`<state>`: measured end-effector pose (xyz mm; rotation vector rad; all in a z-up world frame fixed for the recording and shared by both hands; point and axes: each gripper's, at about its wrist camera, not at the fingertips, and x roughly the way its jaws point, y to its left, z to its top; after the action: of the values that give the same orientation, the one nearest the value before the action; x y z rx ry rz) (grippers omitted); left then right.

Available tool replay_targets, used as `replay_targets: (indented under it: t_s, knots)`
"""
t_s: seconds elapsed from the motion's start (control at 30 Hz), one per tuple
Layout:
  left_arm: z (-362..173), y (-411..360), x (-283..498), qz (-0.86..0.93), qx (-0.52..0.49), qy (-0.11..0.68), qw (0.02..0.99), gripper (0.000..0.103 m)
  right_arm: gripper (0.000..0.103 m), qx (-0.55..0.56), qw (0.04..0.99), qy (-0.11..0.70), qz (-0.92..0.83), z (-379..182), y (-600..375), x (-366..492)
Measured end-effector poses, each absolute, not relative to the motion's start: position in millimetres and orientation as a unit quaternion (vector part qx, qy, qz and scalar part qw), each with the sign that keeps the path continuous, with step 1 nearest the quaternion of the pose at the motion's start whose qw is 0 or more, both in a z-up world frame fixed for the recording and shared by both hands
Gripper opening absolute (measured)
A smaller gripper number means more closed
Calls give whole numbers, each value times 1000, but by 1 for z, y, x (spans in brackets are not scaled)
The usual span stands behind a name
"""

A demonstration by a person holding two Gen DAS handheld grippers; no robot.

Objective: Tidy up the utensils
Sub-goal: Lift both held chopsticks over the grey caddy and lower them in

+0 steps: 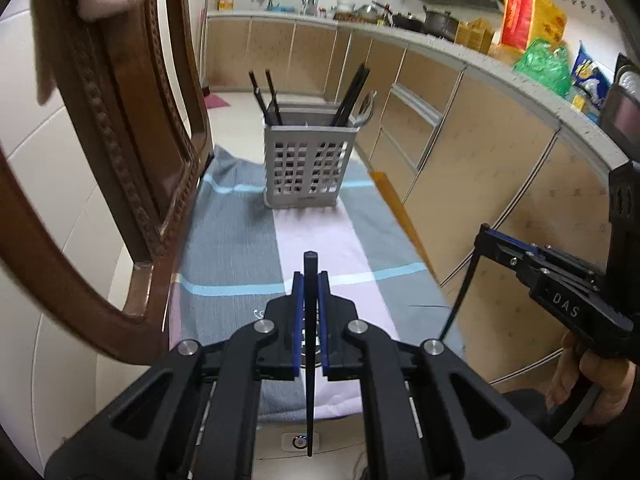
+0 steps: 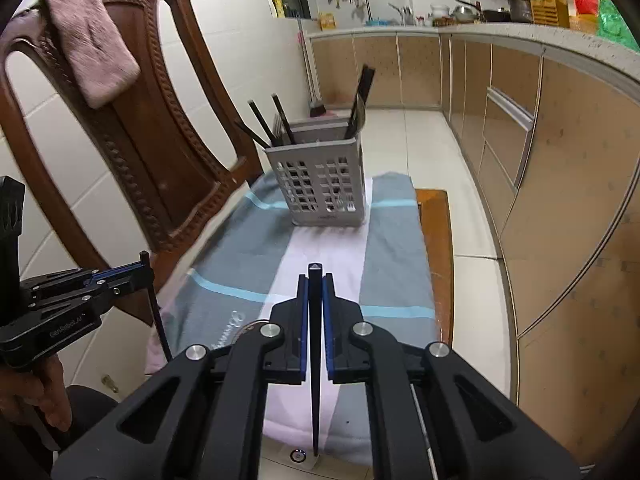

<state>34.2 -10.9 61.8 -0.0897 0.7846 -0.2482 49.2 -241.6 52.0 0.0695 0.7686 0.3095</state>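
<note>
A grey perforated utensil holder [image 1: 308,164] stands at the far end of the striped cloth, with black chopsticks [image 1: 352,94] and a spoon in it; it also shows in the right wrist view [image 2: 324,184]. My left gripper [image 1: 310,280] is shut on a black chopstick [image 1: 310,360], held upright above the cloth's near end. My right gripper [image 2: 315,284] is shut on another black chopstick [image 2: 315,360]. Each gripper shows in the other's view, the right gripper [image 1: 486,236] at right and the left gripper [image 2: 146,268] at left, each with its chopstick hanging down.
A blue, grey and pink cloth [image 1: 232,248] covers a narrow wooden table [image 2: 436,232]. A brown wooden chair [image 2: 132,152] with a pink towel [image 2: 92,36] stands close on the left. Kitchen cabinets [image 1: 460,140] and a cluttered counter run along the right.
</note>
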Motion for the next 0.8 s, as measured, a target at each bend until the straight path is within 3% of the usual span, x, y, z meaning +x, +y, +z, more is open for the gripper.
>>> replay_targets:
  t_s: [0.4,0.8]
  knots:
    - [129,-6,32,-109,-45,301,946,7,7,26,940,305,152,122,-234,33]
    - [103,-2,58,-108,-57,325,938,7,7,30,933,325,153,103,-232,55]
